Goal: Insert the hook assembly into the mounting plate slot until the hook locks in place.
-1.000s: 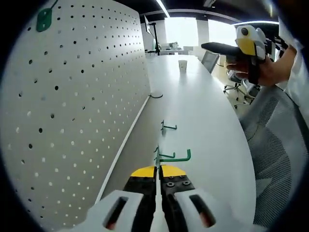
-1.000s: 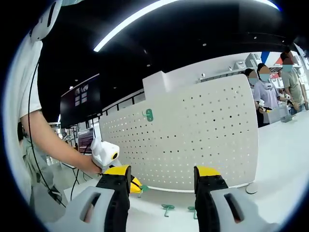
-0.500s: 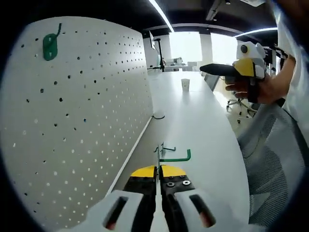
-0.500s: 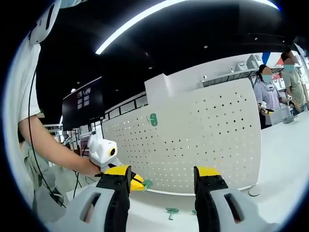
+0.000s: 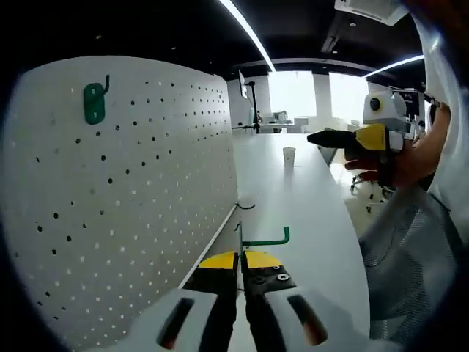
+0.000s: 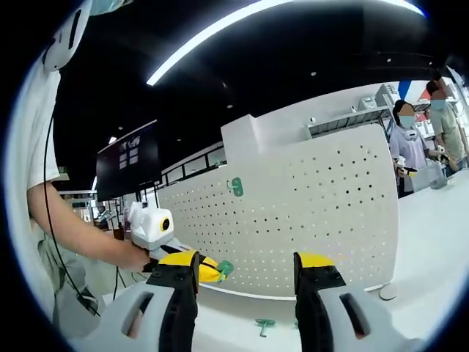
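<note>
while seemingly pinched, hook [image 5: 265,239] beyond left claw [image 5: 239,258]

A long white table [image 5: 293,198] runs toward bright windows [image 5: 315,95] at the far end. The ceiling [image 6: 308,51] is dark, crossed by a strip light [image 6: 220,29]. A black screen [image 6: 126,167] hangs on the wall, and a mesh office chair [image 5: 399,249] stands beside the table.

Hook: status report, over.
Left hand-held gripper shut on hook, off the table, short of the pegboard. Right hand-held gripper open, empty. One hook already mounted. Nothing blocking.
</note>
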Demonstrator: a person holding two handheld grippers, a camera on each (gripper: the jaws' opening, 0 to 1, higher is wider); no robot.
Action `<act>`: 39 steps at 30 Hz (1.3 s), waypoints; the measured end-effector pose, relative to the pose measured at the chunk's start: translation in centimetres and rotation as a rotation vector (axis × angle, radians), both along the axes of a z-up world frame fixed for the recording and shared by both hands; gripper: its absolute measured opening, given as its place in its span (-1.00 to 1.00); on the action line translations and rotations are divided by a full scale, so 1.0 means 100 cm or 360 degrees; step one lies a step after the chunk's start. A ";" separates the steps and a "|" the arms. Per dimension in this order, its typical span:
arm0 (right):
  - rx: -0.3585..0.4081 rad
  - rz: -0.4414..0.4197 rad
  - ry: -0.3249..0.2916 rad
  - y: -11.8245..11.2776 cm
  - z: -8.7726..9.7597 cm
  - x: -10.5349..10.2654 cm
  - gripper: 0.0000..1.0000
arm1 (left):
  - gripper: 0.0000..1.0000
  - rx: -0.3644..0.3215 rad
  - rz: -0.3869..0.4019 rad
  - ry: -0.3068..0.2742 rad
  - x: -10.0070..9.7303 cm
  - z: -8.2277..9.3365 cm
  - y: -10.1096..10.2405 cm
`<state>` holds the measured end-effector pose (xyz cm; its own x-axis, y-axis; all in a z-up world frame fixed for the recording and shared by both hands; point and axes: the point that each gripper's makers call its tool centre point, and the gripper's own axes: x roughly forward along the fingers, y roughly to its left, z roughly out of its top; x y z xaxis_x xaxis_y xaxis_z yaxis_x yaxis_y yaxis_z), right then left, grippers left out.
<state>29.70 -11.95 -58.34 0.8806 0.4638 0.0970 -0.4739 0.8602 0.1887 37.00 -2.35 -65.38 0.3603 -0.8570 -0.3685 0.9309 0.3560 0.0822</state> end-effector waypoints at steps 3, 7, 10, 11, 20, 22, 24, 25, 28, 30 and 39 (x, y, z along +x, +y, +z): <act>0.0001 0.0003 -0.0003 0.001 0.001 -0.001 0.00 | -0.98 -0.0044 -0.0004 -0.0005 -0.003 0.008 -0.003; -0.0001 0.0008 -0.0008 0.003 0.003 -0.002 -0.01 | -0.98 -0.0100 0.0003 -0.0022 -0.005 0.017 -0.006; 0.0000 0.0012 -0.0014 0.004 0.005 -0.002 -0.01 | -0.98 -0.0134 -0.0003 -0.0029 -0.008 0.024 -0.009; 0.0001 0.0013 -0.0016 0.005 0.006 -0.002 -0.01 | -0.98 -0.0156 -0.0001 -0.0035 -0.008 0.028 -0.010; 0.0012 0.0020 -0.0036 0.007 0.013 -0.003 -0.06 | -0.97 -0.0296 0.0023 -0.0056 -0.014 0.052 -0.018; 0.0010 0.0018 -0.0039 0.006 0.014 -0.002 -0.07 | -0.97 -0.0349 0.0034 -0.0048 -0.015 0.059 -0.020; 0.0015 0.0015 -0.0043 0.005 0.015 -0.003 -0.07 | -0.97 -0.0369 0.0037 -0.0070 -0.016 0.064 -0.021; 0.0015 0.0014 -0.0047 0.005 0.016 -0.003 -0.07 | -0.97 -0.0373 0.0033 -0.0074 -0.016 0.065 -0.021; 0.0012 0.0014 -0.0054 0.005 0.018 -0.003 -0.07 | -0.97 -0.0392 0.0017 -0.0100 -0.019 0.069 -0.023; 0.0016 0.0014 -0.0053 0.005 0.019 -0.003 -0.09 | -0.97 -0.0444 0.0024 -0.0103 -0.018 0.077 -0.024; 0.0015 0.0018 -0.0045 0.005 0.019 -0.002 -0.11 | -0.97 -0.0541 0.0019 -0.0141 -0.025 0.094 -0.026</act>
<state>29.53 -11.43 -56.47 0.8722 0.4724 0.1265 -0.4886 0.8530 0.1832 34.52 -4.98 -55.96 0.3888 -0.9208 -0.0299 0.9210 0.3877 0.0377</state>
